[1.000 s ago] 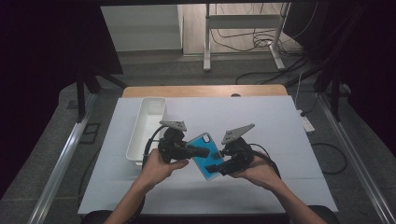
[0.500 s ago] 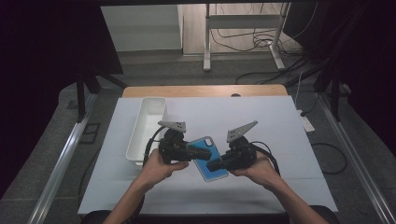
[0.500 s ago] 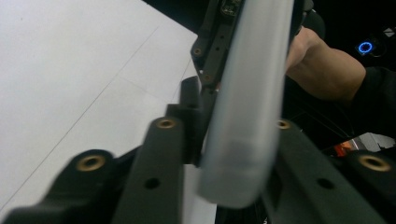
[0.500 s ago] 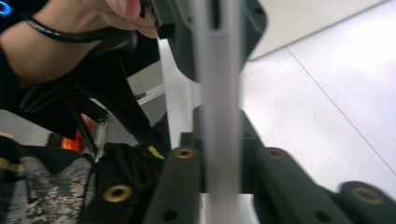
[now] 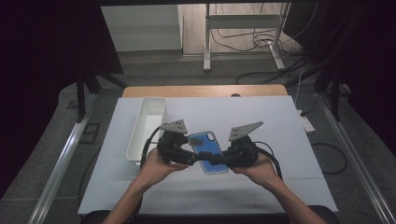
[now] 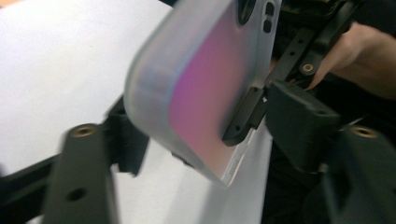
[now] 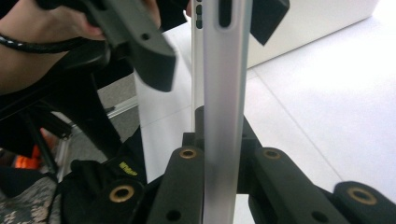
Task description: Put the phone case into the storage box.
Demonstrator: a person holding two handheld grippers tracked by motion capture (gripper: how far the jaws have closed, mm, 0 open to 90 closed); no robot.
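Both grippers' fingers clamp one blue phone case (image 5: pixel 208 151) above the white table (image 5: pixel 280 121): left gripper (image 5: pixel 190 157) on its left edge, right gripper (image 5: pixel 219 161) opposite.

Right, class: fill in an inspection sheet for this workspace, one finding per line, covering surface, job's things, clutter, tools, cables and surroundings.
Surface: white table top, wooden strip along its far edge.
Job's things: blue phone case held above the table between both tools; its frosted back faces the left tool's camera.
Clutter: white tray at the left; small white block at the right edge.
Tools: left tool and right tool each shut on the case.
Cables: black leads trail from both tools; more on the floor beyond.
Surroundings: dark room, metal stand behind the table.
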